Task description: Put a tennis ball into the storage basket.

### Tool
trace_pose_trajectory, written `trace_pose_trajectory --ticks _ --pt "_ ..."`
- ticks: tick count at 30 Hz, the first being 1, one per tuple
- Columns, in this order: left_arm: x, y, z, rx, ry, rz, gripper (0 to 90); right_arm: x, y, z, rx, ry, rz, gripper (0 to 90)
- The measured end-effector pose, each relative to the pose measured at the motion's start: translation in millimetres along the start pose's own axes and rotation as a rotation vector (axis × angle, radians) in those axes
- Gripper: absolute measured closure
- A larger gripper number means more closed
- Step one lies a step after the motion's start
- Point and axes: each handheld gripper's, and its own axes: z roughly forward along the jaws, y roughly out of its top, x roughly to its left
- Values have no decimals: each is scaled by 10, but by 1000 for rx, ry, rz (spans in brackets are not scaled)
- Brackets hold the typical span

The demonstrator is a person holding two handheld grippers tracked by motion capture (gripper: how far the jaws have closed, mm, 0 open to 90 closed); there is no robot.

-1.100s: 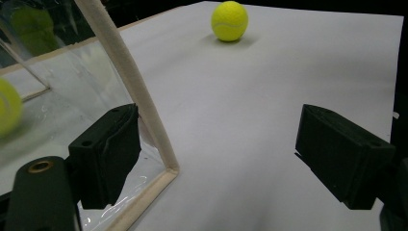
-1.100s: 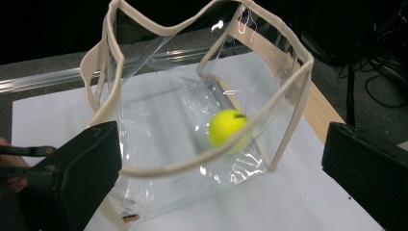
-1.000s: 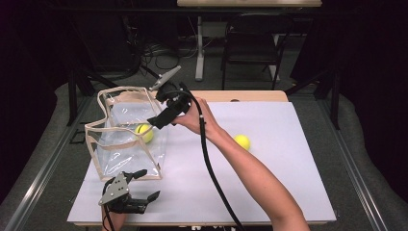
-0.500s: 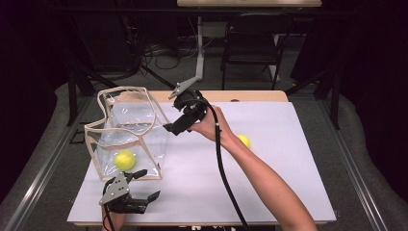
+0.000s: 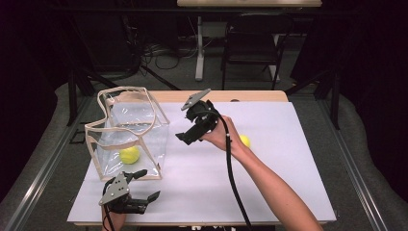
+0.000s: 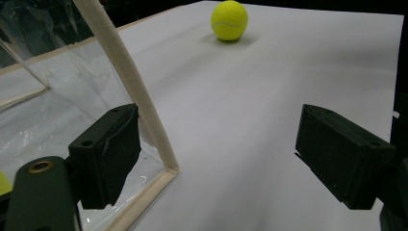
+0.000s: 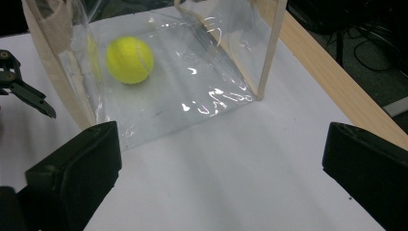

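Tennis balls and the clear bag

One yellow tennis ball (image 5: 129, 154) sits inside the upright clear bag (image 5: 139, 122); the second ball (image 5: 245, 141) lies well right of it.

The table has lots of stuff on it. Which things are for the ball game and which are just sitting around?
For the job:
clear plastic bag with beige trim
yellow tennis ball inside the bag
yellow tennis ball on the white table top
right claw

Just lying about:
black folding chair
cables on the floor
left claw, resting open
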Motion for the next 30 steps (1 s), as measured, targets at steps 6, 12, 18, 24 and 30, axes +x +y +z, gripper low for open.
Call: trace_pose_trajectory --ticks 6,12,18,24,30 --pt "-2 0 -2 1 0 -1 158 -2 -144 -15 11 -12 10 0" --pt "-4 -1 -3 1 -1 -1 158 -5 -287 -23 10 -14 27 0" --pt "4 -2 -4 2 0 -1 158 -4 -411 -41 15 -24 33 0" --pt "1 -4 -8 0 -2 -3 158 -3 -520 -59 12 -31 42 0" --pt "-2 -3 -5 2 -4 -1 158 28 -633 -70 17 -43 38 0"
